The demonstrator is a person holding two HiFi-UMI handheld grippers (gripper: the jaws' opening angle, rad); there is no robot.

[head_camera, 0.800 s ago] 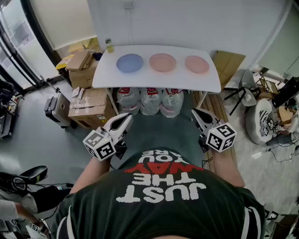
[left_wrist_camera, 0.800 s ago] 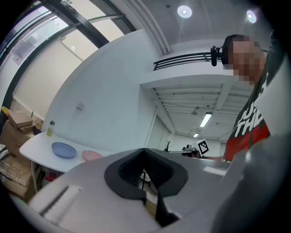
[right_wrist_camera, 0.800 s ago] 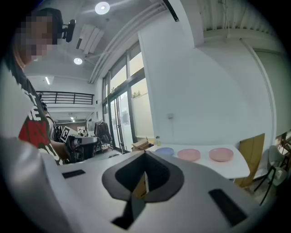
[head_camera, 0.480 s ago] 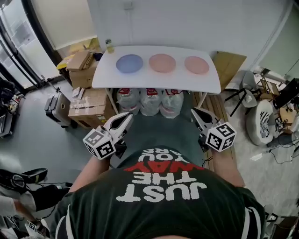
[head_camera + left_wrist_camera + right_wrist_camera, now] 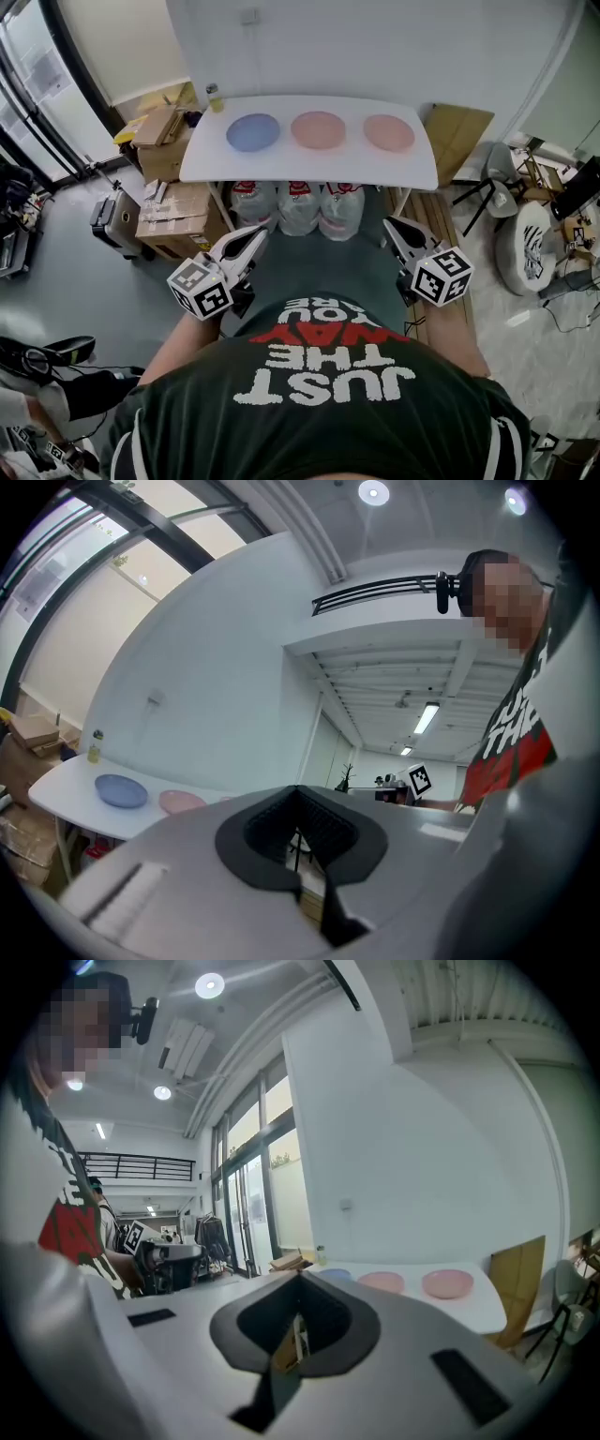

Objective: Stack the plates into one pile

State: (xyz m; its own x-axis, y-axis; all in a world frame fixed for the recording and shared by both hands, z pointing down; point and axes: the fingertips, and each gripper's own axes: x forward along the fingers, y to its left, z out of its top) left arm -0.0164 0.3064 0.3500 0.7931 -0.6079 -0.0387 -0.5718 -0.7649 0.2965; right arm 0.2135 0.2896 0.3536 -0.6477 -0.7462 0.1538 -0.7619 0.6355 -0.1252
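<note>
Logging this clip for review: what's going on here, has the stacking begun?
A person stands back from the white table, holding a gripper in each hand near the waist. The left gripper and the right gripper both have their jaws together and hold nothing. On the table, the blue plate, the middle pink plate and the right pink plate lie in a row, apart from one another. No plate is stacked yet, and neither gripper is near them.
</note>
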